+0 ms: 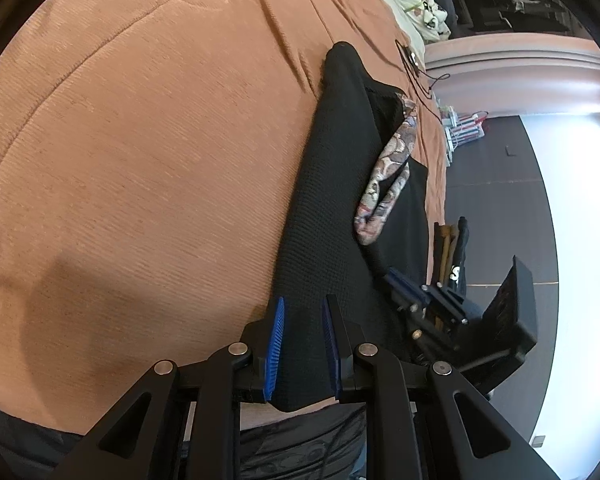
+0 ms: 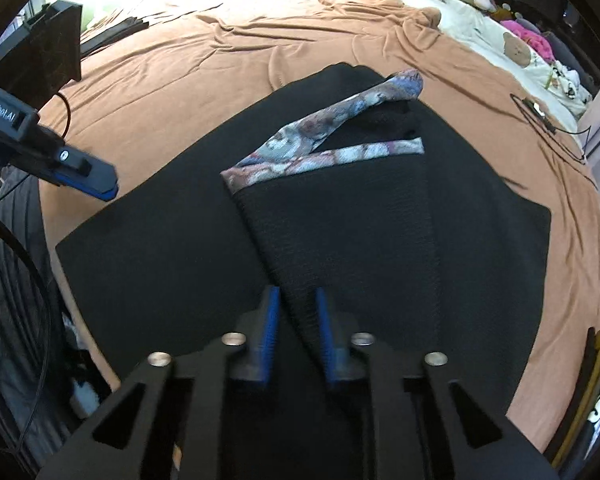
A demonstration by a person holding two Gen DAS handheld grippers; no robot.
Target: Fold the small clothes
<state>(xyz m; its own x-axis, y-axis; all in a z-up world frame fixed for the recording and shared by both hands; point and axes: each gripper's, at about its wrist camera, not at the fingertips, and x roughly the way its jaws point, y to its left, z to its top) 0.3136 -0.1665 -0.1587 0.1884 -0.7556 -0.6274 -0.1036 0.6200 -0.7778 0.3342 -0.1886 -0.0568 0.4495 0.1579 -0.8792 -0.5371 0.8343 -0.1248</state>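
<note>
A black garment [image 2: 380,240] with a floral patterned trim [image 2: 328,144] lies spread on the orange-brown bed cover [image 2: 260,52]. One side is folded over the middle, showing the trim. My right gripper [image 2: 297,300] is open at the near hem, its blue pads on either side of the folded flap's lower edge. In the left wrist view the garment [image 1: 332,200] runs away from my left gripper [image 1: 303,308], which is open with the garment's near corner between its pads. The left gripper also shows in the right wrist view [image 2: 100,184], at the garment's left edge.
Stuffed toys and pale bedding [image 2: 516,48] lie at the bed's far right. A thin black cable [image 2: 548,124] rests on the cover right of the garment. Folded clothes [image 1: 452,248] hang by the bed's edge. Dark floor [image 1: 500,184] lies beyond the bed.
</note>
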